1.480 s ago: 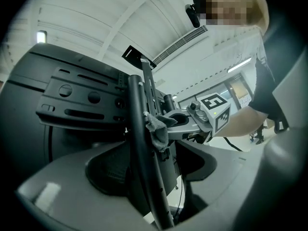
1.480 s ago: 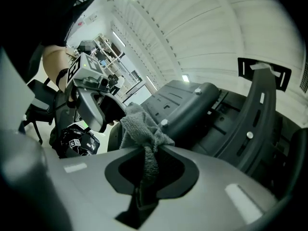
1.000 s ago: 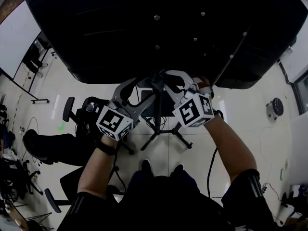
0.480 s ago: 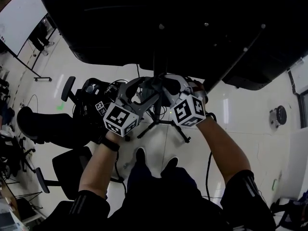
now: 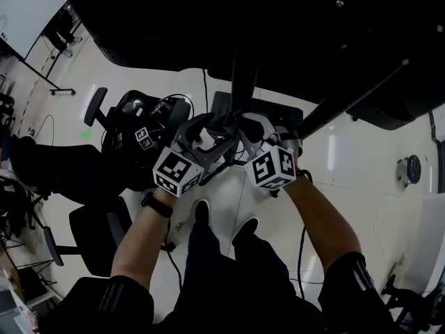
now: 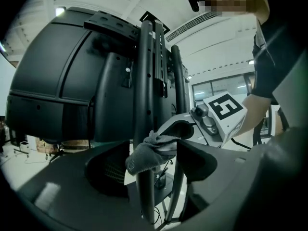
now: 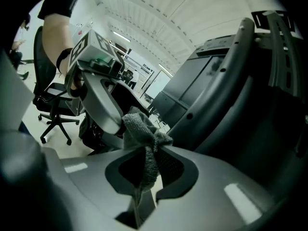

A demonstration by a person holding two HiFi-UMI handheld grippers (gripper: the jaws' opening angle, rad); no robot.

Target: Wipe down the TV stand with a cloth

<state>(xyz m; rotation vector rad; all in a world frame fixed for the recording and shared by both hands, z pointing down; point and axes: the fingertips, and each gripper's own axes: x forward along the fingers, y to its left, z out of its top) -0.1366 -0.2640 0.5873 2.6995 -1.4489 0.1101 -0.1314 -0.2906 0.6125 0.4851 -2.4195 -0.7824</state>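
Item: grey terry cloth, bunched against the black upright post of the black metal TV stand. It sits below the large black television back panel, in front of the person and above their feet.

Change noted: over the last second both grippers have slid down the post, away from the television's lower edge and toward the small dark shelf. This reads as a downward wiping stroke under way, with the upper stretch of post probably covered and the lower stretch and legs still to do.

Left gripper: jaws stand apart, straddling post and cloth, clamping neither.

Right gripper: jaws closed on a hanging fold of the cloth, with the bunch rising above them and touching a pale jaw of the left gripper.

Condition of cloth: crumpled, soft, nubbly pile, one corner drooping to the left of the post. No dirt can be made out.

Surroundings: glossy white floor; black office chair to the near left.
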